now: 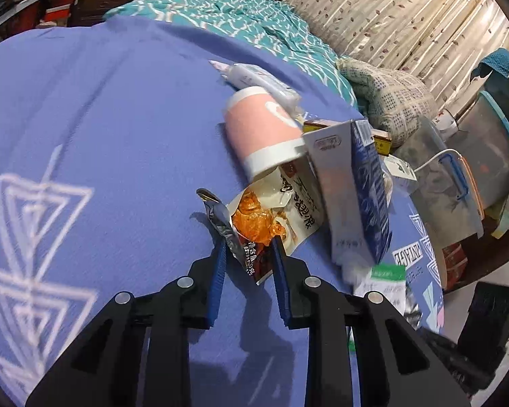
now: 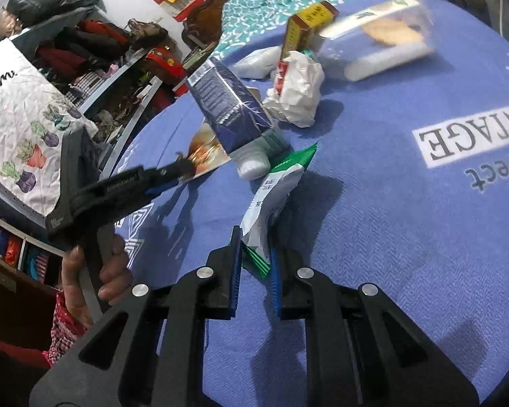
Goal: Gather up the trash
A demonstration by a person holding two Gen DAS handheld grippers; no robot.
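Trash lies on a blue bedspread (image 1: 101, 135). In the left wrist view my left gripper (image 1: 249, 249) is shut on the corner of a snack wrapper (image 1: 275, 210) with orange food printed on it. Behind it lie a pink cup (image 1: 258, 129) and a blue-and-white carton (image 1: 353, 183). In the right wrist view my right gripper (image 2: 254, 240) is shut on a green-and-white wrapper (image 2: 275, 190), which stands up from the spread. The left gripper (image 2: 183, 171) shows there at left, pinching the snack wrapper (image 2: 207, 156) beside the blue carton (image 2: 227, 105).
A crumpled white bag (image 2: 298, 91), a yellow box (image 2: 305, 27) and a clear plastic container (image 2: 380, 40) lie farther back. A teal quilt (image 1: 220, 10) covers the far bed. Plastic storage bins (image 1: 458, 169) stand off the right edge. Cluttered shelves (image 2: 85, 51) stand at left.
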